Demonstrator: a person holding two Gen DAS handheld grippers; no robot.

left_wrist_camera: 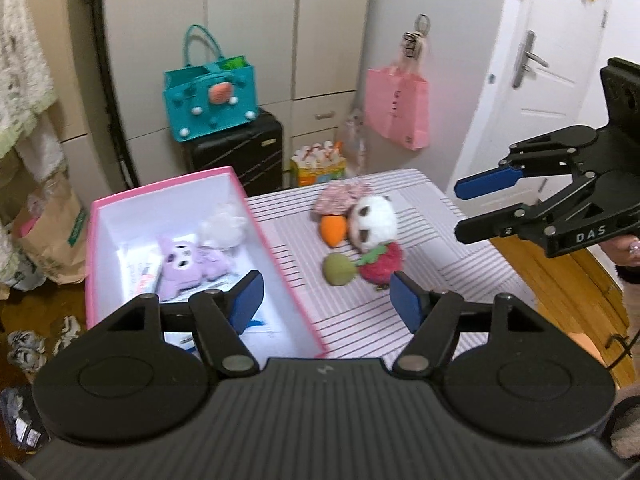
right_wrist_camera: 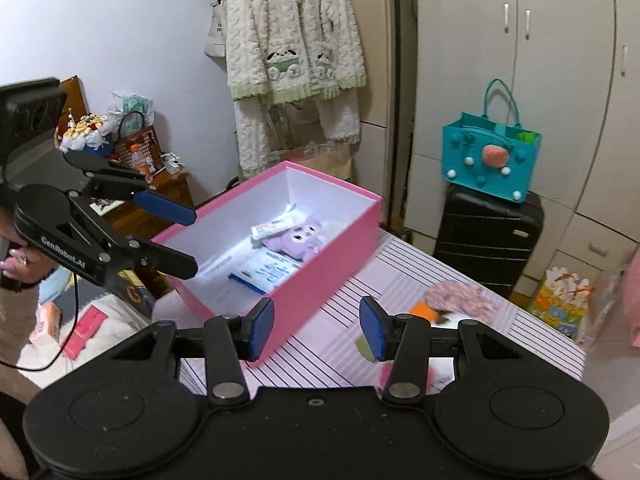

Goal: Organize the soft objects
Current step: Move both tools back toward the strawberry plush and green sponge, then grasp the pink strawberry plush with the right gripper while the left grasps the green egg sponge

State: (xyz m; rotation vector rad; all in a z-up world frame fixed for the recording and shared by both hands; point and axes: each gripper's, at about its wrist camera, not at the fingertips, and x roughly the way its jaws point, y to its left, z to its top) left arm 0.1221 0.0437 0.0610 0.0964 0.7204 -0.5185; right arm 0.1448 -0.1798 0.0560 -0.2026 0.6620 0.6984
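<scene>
Pink box sits on the striped table, lid off, its long right wall running diagonally across the tabletop. Inside it: purple plush near the middle of the floor, white fluffy plush against the far right wall and touching the purple one, and papers lying flat beneath.

Remaining soft items are clustered on the table to the right of the box, apart from its wall: panda plush, orange carrot-shaped plush, pink patterned plush, red strawberry plush, green ball. These 5 touch or overlap one another. Bare striped surface shows between cluster and box wall, and between cluster and the table's right edge.

Left gripper: released, nothing between the blue pads, poised above the box's near right wall.

Right gripper: jaws parted, nothing held, above the near corner of the box. In the left wrist view it hangs to the right of the table, clear of the cluster.

Black suitcase with teal bag stands beyond the table's far edge.
</scene>
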